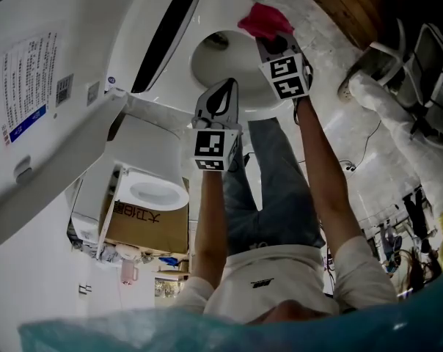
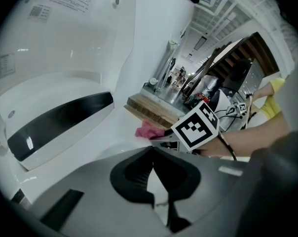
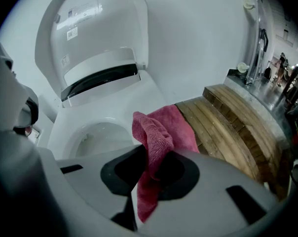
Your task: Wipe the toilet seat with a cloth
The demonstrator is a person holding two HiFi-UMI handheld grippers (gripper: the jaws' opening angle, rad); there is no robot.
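Pink-red terry cloth (image 3: 161,132) is pinched in the right gripper (image 3: 148,174), jaws clamped on a fold w/ the rest hanging down btw them. It's over the white oval toilet seat (image 3: 120,113), on the side next to the brown slatted wood platform (image 3: 228,127). Left gripper (image 2: 151,181) is closed on nothing, also above the seat. White plastic lid (image 3: 90,33) stands up behind the seat.

- Pale floor (image 1: 331,39) carrying the white toilet (image 3: 151,95), lid raised.
- Slatted wooden platform (image 3: 228,127) set just beside the toilet bowl, planks running lengthwise towards the wall.
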